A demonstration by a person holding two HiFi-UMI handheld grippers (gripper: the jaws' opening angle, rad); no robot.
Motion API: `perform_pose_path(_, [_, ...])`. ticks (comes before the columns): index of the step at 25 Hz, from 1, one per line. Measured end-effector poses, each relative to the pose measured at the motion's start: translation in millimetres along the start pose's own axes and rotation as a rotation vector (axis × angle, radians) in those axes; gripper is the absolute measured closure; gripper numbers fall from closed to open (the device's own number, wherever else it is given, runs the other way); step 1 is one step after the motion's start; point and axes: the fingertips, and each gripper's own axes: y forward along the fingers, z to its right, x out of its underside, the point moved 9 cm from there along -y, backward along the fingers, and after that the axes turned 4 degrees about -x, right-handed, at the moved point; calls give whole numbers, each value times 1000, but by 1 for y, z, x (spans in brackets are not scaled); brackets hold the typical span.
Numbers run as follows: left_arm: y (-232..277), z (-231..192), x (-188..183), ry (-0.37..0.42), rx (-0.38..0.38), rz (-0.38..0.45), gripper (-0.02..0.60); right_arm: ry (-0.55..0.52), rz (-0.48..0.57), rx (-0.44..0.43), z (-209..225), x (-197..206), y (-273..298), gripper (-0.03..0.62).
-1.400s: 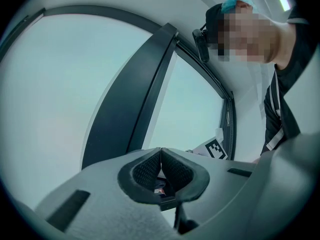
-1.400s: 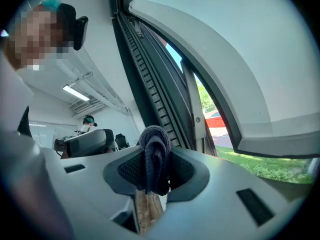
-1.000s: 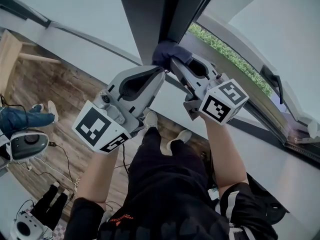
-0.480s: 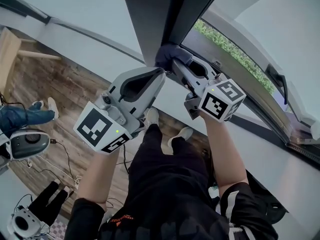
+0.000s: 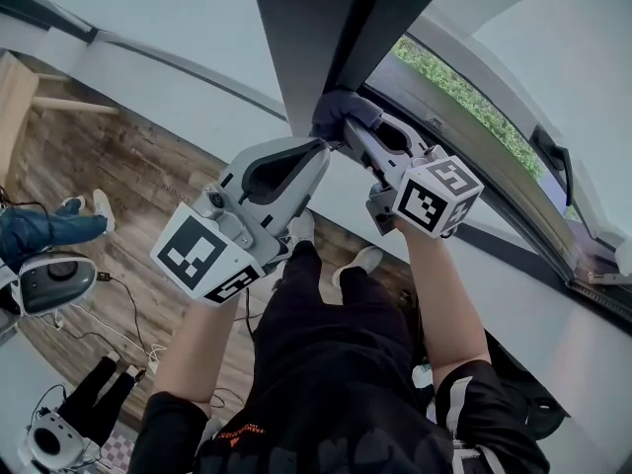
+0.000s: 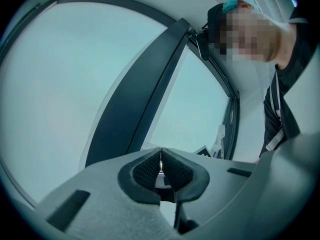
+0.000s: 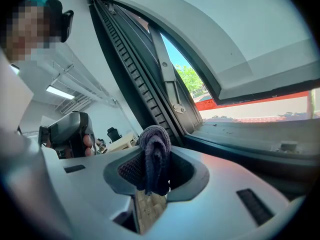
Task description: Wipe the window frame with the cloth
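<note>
Both tools have crept a little to the right across the head view over the last second, and the cloth (image 5: pixel 337 113) has stayed bunched against the dark window frame (image 5: pixel 331 28) all the while. From where I stand, the right tool (image 5: pixel 348 126) has its jaws clamped on that cloth, a dark bluish wad that folds over the top of the pads and hangs down between them in the right gripper view (image 7: pixel 155 151). It sits at the foot of the upright frame bar, where the bar meets the lower rail of the open window. The left tool (image 5: pixel 318 147) points at the same spot, its tip just left of the cloth; its jaws are pressed together with nothing in them, only a thin slit of light showing between the ribbed pads (image 6: pixel 145 170). Whether that tip touches the frame I cannot tell. Beyond the glass, on the right, runs a strip of green hedge (image 5: pixel 444 79). Below the person's arms lies a wooden floor (image 5: pixel 89 166).
</note>
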Motion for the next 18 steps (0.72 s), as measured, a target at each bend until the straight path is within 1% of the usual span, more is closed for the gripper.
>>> perform_pose_path(10, [-4, -3, -1, -6, 8, 5, 563, 1, -9, 26, -2, 4, 0, 494])
perform_pose_path(14, [-7, -2, -10, 5, 15, 15, 563, -14, 4, 17, -14, -6, -5, 494])
perform_pose_path(18, [-2, 3, -22, 25, 33, 32, 561, -44, 40, -7, -28, -26, -15, 494])
